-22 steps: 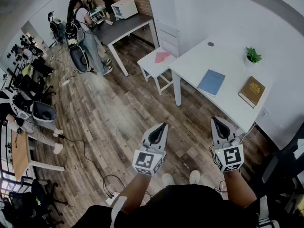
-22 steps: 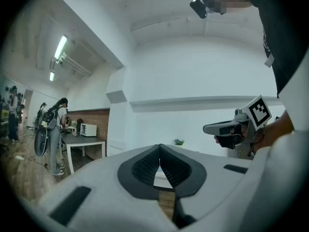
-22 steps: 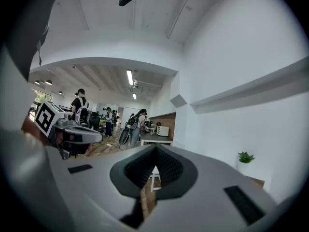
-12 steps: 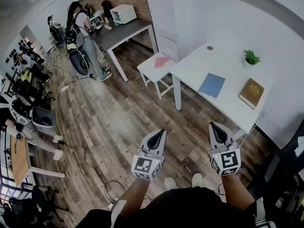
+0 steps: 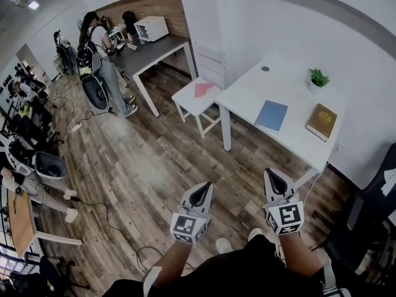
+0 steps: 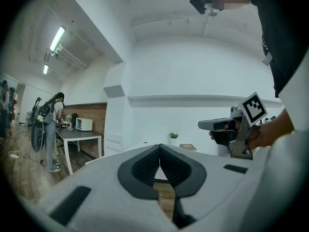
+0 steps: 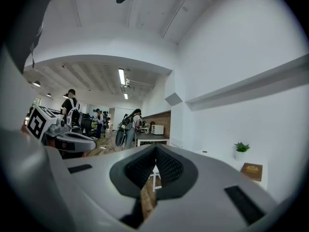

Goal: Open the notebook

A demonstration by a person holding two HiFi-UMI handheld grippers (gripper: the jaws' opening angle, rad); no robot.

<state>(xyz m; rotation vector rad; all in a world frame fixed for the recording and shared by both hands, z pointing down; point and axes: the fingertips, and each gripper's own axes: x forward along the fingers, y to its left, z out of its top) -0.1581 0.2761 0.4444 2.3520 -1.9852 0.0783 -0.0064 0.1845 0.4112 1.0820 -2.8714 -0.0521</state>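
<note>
A blue notebook point(image 5: 272, 116) lies closed on the white table point(image 5: 250, 91), well ahead of both grippers. Beside it are a brown book point(image 5: 322, 121) and a small potted plant point(image 5: 318, 78). My left gripper point(image 5: 203, 189) and right gripper point(image 5: 270, 177) are held level over the wooden floor, short of the table, both shut with nothing between the pads. The left gripper view shows its own shut jaws point(image 6: 159, 146), the right gripper point(image 6: 227, 125) beside them, and the plant point(image 6: 173, 136) far off. In the right gripper view its shut jaws point(image 7: 155, 149) point past the brown book point(image 7: 253, 170).
A white chair point(image 5: 197, 98) with a pink sheet on it stands at the table's left end. Further back, people point(image 5: 102, 54) stand at a grey desk point(image 5: 154, 45). A dark office chair point(image 5: 371, 209) is at the right. Cables point(image 5: 117, 221) run across the floor.
In the head view both grippers have sunk lower in the picture, and the table has drifted up and left. Both grippers stay shut and empty.
</note>
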